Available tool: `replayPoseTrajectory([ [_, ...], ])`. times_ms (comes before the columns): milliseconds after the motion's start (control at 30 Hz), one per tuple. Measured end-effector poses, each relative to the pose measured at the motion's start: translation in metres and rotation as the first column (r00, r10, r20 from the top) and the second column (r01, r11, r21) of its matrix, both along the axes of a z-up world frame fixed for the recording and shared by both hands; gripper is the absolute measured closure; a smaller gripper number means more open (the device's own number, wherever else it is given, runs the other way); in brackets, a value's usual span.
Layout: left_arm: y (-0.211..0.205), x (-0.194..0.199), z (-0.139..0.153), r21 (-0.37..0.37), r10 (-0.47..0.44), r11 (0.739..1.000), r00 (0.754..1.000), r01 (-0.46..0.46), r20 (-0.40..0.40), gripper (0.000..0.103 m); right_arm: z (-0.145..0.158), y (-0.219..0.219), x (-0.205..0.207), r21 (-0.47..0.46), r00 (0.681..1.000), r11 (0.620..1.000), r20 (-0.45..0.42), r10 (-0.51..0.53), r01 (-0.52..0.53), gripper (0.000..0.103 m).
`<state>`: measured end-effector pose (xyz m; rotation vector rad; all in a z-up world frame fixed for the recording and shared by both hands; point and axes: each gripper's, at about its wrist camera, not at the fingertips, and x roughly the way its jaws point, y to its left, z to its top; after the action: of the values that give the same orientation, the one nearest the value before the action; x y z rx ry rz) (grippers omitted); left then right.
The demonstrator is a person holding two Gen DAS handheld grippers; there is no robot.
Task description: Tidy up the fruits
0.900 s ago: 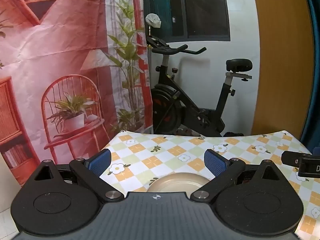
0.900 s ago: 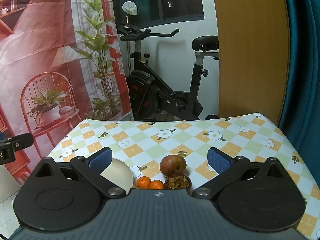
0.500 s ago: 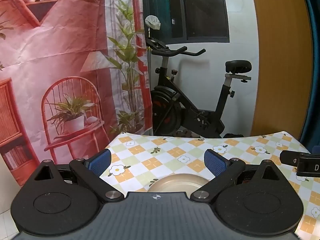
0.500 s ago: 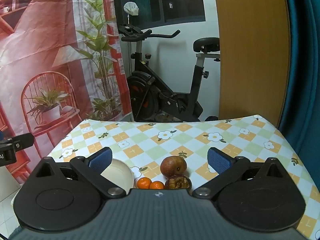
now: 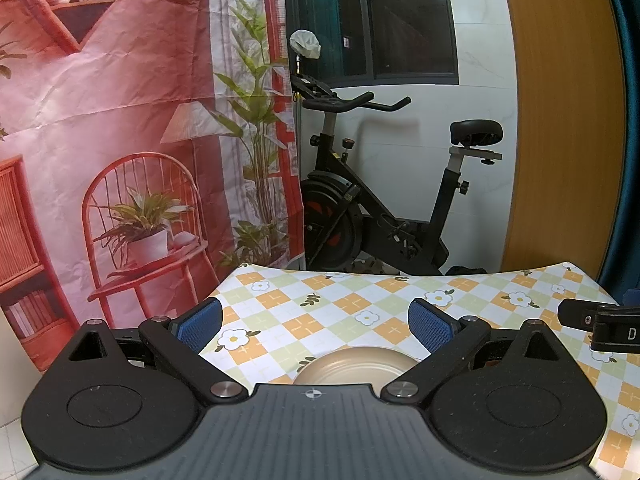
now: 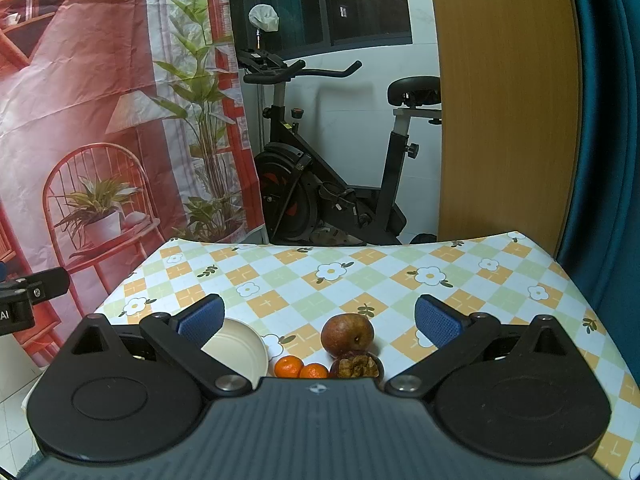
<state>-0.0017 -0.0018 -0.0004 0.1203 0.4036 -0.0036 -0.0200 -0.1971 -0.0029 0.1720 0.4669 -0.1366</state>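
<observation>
Glossy checked floral tablecloth (image 6: 360, 276), round cream plate (image 6: 240, 350), wrinkled brown fruit (image 6: 347, 335)

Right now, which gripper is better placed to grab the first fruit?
Right. The right gripper is open with the brown fruit and oranges just ahead; the left gripper faces only the plate.

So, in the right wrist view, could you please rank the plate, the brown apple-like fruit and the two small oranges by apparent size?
1. Cream plate, partly hidden by the tongs.
2. Brown apple-like fruit.
3. The two small oranges look alike; both are partly hidden, so I won't rank them.
</observation>
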Motion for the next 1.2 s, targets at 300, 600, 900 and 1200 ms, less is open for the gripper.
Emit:
replayPoseTrajectory([
  [300,-0.0004,0.0,-0.0004,-0.003,-0.001,1.0,1.0,0.001,-0.001,0.003,0.0016,0.0013,-0.0002,-0.002,1.0,1.0,0.001,0.0,0.0,0.0],
  [600,-0.0001,-0.0002,-0.0011,-0.007,-0.004,1.0,1.0,0.004,-0.004,0.003,0.0017,0.0012,-0.0002,-0.003,1.0,1.0,0.001,0.0,0.0,0.0],
  [900,0.0003,-0.0009,-0.0021,-0.01,-0.005,1.0,1.0,0.005,-0.008,0.003,0.0015,0.0014,-0.0002,-0.004,1.0,1.0,0.001,0.0,0.0,0.0],
  [1200,0.0007,-0.0005,-0.0018,-0.013,-0.006,1.0,1.0,0.006,-0.013,0.003,0.0008,0.001,-0.0003,-0.005,1.0,1.0,0.001,0.001,-0.001,0.0],
])
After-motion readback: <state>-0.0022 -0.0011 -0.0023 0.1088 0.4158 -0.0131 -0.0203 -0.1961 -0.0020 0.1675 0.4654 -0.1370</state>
